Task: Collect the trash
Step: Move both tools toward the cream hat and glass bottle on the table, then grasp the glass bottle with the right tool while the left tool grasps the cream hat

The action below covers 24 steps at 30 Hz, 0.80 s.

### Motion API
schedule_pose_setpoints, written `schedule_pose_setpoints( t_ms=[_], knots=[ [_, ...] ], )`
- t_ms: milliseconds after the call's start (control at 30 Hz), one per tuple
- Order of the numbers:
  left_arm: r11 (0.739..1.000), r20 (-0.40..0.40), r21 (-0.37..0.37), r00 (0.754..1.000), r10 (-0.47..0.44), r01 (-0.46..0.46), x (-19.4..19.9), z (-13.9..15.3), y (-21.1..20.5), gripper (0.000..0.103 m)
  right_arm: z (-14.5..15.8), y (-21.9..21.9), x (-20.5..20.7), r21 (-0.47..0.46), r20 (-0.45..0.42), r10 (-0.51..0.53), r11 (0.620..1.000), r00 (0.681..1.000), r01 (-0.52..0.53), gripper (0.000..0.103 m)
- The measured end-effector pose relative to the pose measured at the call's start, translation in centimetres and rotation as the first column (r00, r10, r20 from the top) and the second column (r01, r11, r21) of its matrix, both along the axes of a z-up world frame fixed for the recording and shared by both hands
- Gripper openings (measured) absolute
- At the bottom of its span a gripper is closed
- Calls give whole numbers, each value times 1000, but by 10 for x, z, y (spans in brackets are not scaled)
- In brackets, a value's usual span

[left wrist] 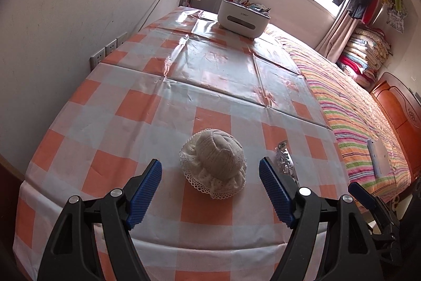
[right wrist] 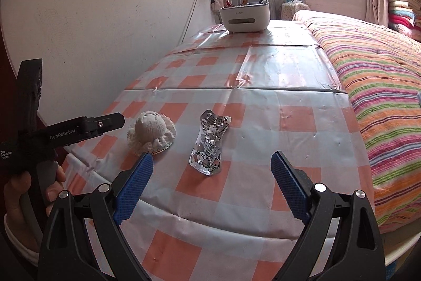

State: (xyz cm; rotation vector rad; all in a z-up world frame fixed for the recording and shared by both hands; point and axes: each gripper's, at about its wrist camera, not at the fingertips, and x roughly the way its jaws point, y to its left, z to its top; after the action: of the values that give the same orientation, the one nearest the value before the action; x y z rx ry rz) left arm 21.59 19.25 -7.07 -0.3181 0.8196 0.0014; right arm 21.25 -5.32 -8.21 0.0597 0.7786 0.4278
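Observation:
A crumpled silver foil wrapper lies on the orange-and-white checked tablecloth; in the left wrist view the wrapper peeks out behind the right finger. Left of it sits a small cream knitted hat with a lace brim. My left gripper is open, its blue pads either side of the hat and just short of it. My right gripper is open, nothing between its pads, the wrapper just beyond its tips. The left gripper's black body and the hand holding it show at the right wrist view's left edge.
A white desk organiser with pens stands at the table's far end. A striped bed adjoins the table's right side. The wall with sockets runs along the left. Clothes hang by the window.

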Motion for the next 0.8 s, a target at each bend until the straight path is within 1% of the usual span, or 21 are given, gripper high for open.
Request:
schedule_pose_setpoints(
  t_ms=[200,333,467,567,600,633,700,733,800],
  knots=[
    [1000,-24,6,1000,7,-7,18,-6,-2,74,-16,18,30,-47,-86,9,999,996,-13,90],
    [1000,-41,-20,999,15,-16,27,-9,-1,74,-25,32,43,-96,-110,24,995,994,-34,90],
    [998,-48,-46,998,33,-35,32,-9,4,74,-35,43,57,-127,-147,33,990,989,-52,89],
    [997,-49,-59,998,49,-52,34,-9,9,74,-40,49,64,-168,-148,35,984,988,-60,88],
    [996,-51,-64,997,52,-55,35,-9,10,74,-41,51,66,-180,-148,36,982,988,-63,85],
    [996,-54,-69,997,56,-59,36,-10,12,74,-43,52,68,-187,-152,38,980,988,-67,79],
    [995,-59,-78,996,62,-67,37,-12,13,74,-47,54,73,-200,-166,35,977,985,-69,74],
    [994,-61,-81,996,64,-68,38,-12,14,74,-49,54,75,-203,-172,34,977,985,-69,73],
    [994,-63,-84,996,65,-70,39,-13,14,74,-52,54,78,-203,-175,31,977,984,-67,73]
  ],
)
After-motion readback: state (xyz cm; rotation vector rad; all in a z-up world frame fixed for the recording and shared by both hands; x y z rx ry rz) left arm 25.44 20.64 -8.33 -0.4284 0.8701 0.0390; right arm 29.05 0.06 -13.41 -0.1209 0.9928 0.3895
